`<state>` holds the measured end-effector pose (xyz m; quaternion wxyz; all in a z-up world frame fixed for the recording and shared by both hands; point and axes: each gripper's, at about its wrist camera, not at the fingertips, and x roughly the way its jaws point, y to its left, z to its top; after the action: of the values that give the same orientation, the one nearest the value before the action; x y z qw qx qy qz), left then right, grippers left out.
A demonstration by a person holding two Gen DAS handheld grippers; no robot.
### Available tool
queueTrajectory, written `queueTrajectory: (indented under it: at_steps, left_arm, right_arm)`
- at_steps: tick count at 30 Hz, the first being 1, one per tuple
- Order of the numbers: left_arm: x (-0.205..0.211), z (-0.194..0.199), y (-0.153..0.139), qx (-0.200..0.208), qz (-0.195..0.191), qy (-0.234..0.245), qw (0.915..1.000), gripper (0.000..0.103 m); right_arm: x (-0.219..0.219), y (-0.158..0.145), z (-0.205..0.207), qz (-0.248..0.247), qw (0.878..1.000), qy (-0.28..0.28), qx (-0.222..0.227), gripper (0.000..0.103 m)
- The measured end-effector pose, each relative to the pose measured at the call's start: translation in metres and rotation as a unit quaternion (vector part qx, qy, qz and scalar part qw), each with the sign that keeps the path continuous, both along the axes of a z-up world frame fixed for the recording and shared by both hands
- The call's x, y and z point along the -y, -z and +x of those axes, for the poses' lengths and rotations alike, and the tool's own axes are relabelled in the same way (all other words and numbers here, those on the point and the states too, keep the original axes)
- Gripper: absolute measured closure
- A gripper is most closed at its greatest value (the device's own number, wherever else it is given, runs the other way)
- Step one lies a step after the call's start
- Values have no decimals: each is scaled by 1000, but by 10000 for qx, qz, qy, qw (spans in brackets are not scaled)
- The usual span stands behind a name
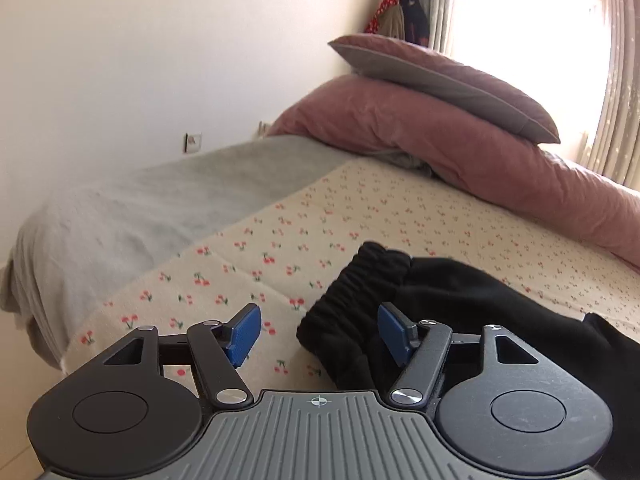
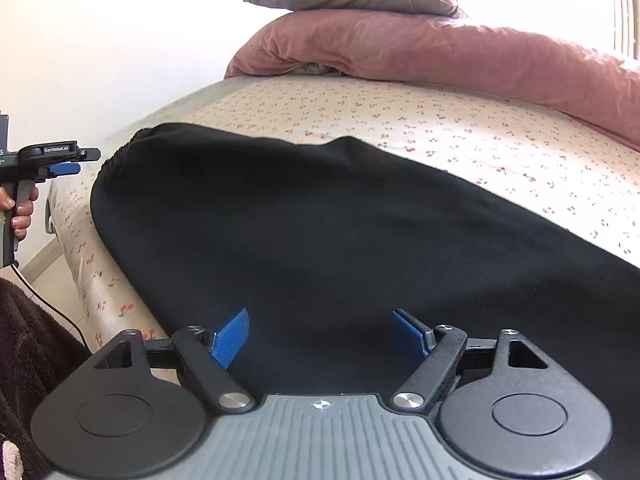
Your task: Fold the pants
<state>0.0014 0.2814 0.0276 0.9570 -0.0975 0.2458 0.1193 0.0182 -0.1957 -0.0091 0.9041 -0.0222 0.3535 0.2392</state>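
A pillow (image 1: 448, 76) tops a pink duvet (image 1: 460, 148) on the cherry-print sheet (image 1: 248, 256).

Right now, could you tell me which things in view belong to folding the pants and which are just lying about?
For the job: black pants; left gripper, jaws open; right gripper, jaws open.

Lying about: pink duvet; pillow; grey blanket; hanging clothes.

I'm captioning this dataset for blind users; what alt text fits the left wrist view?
An open left gripper hovers at the elastic waistband of black pants lying on a cherry-print bedsheet. Behind, a pillow sits on a pink duvet beside a bright curtained window.
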Motion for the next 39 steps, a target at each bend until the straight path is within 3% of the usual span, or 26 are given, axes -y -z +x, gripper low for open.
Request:
queueTrajectory:
  at_steps: [2,5,8,11,13,16,18,19,21,24,26,31,34,35,36,39]
  left_arm:
    - [13,5,-9,126,19,332,9994,37]
    - [47,31,-16,-22,-75,1270,9919,38]
    - [90,64,-8,-256,-291,2361,9709,38]
    - [119,90,9,-396,-315,2873,9565,45]
    - [128,100,16,-244,76,2853,9581,48]
    - [125,110,25,110,728,2652,9614,47]
    - [116,121,34,-162,1023,2339,9667,48]
    - [113,126,41,-314,1166,2303,9656,59]
    - [109,129,51,-417,1366,2381,9607,61]
    - [113,127,56,-386,1546,2391,9578,61]
    - [111,129,56,-380,1500,2392,9586,61]
    - [115,136,58,-463,1549,2357,9583,61]
    - [116,136,53,-507,1535,2343,9586,62]
    - [115,136,49,-493,1443,2319,9607,62]
    - [115,134,45,-460,1354,2302,9626,59]
    - [119,127,28,-177,983,2437,9647,35]
  right_arm:
    - [-1,-8,17,-1,10000,92,13,26]
    - [-10,-19,48,112,9999,61,28,26]
    - [-27,-27,83,172,9997,-1,164,26]
    - [-44,-25,124,130,9998,-3,164,30]
    - [-53,-19,148,73,9999,106,79,41]
    - [-56,-5,175,112,9996,232,-137,44]
    - [-56,3,187,132,9991,315,-243,45]
    - [-54,8,191,150,9989,334,-304,50]
    - [-55,15,193,280,9985,139,-447,82]
    - [-61,14,182,144,9999,-55,-58,99]
    - [-64,12,180,113,9996,129,227,102]
    - [-87,29,185,-440,9976,274,451,97]
    - [-82,13,175,-273,9972,419,565,83]
    - [-78,7,169,-194,9970,432,619,74]
    - [-71,1,161,-132,9965,469,680,65]
    - [-48,-13,135,-23,9956,629,697,57]
